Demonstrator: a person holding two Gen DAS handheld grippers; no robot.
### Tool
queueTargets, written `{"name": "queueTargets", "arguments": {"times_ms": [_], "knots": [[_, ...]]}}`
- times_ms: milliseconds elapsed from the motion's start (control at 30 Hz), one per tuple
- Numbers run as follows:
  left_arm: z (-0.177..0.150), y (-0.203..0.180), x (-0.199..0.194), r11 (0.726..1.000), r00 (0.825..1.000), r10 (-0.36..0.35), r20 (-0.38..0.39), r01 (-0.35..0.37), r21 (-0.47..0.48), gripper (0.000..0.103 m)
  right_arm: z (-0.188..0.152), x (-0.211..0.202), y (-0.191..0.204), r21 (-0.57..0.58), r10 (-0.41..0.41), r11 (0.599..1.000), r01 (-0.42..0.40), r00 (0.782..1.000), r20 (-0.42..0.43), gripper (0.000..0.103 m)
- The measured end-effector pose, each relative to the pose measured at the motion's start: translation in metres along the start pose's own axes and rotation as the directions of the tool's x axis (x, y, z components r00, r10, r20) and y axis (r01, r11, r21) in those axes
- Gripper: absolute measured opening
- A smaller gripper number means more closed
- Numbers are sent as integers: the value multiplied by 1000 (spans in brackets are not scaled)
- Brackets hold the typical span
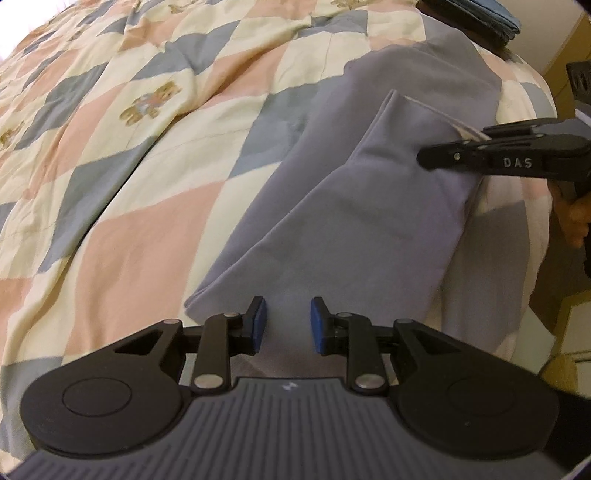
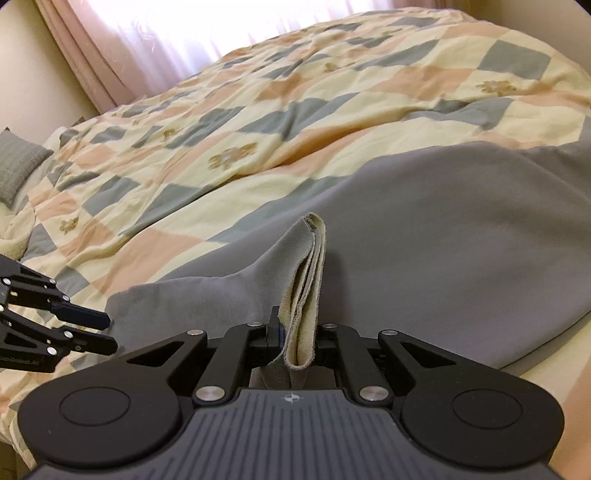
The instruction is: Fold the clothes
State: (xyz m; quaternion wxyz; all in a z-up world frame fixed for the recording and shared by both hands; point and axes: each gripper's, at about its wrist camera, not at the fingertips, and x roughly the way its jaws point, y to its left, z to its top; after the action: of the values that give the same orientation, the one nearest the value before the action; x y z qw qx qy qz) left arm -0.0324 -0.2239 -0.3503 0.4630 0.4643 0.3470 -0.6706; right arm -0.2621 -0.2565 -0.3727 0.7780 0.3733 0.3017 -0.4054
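Note:
A grey garment [image 1: 369, 192] with a cream inner side lies in a long folded strip on the patchwork quilt [image 1: 147, 129]. My right gripper [image 2: 299, 325] is shut on a doubled-over edge of the garment [image 2: 310, 266], which stands up between its pads. In the left wrist view the right gripper [image 1: 452, 146] comes in from the right and lifts that edge. My left gripper [image 1: 286, 306] hovers over the strip's near end, its blue pads [image 1: 258, 314] apart with nothing pinched. In the right wrist view the left gripper [image 2: 107, 332] shows at the left, just off the cloth's corner [image 2: 122, 299].
A dark blue folded pile [image 1: 480, 18] sits at the quilt's far right corner. A grey pillow [image 2: 14, 166] lies near the pink curtain [image 2: 110, 48]. A person's hand [image 1: 572, 218] holds the right gripper past the bed's right edge [image 1: 535, 258].

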Motion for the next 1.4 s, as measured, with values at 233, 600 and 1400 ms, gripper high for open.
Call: {"name": "queueTargets", "arguments": {"times_ms": [233, 600, 1400], "knots": [[34, -34, 14, 997, 999, 47, 21, -46, -69, 22, 22, -11, -64, -31, 27, 999, -26, 999, 29, 7], [88, -87, 32, 992, 997, 68, 46, -63, -107, 23, 62, -34, -178, -23, 19, 1000, -17, 996, 88, 7], [140, -130, 63, 995, 996, 86, 18, -85, -53, 24, 93, -70, -330, 41, -98, 995, 91, 974, 206, 6]]}}
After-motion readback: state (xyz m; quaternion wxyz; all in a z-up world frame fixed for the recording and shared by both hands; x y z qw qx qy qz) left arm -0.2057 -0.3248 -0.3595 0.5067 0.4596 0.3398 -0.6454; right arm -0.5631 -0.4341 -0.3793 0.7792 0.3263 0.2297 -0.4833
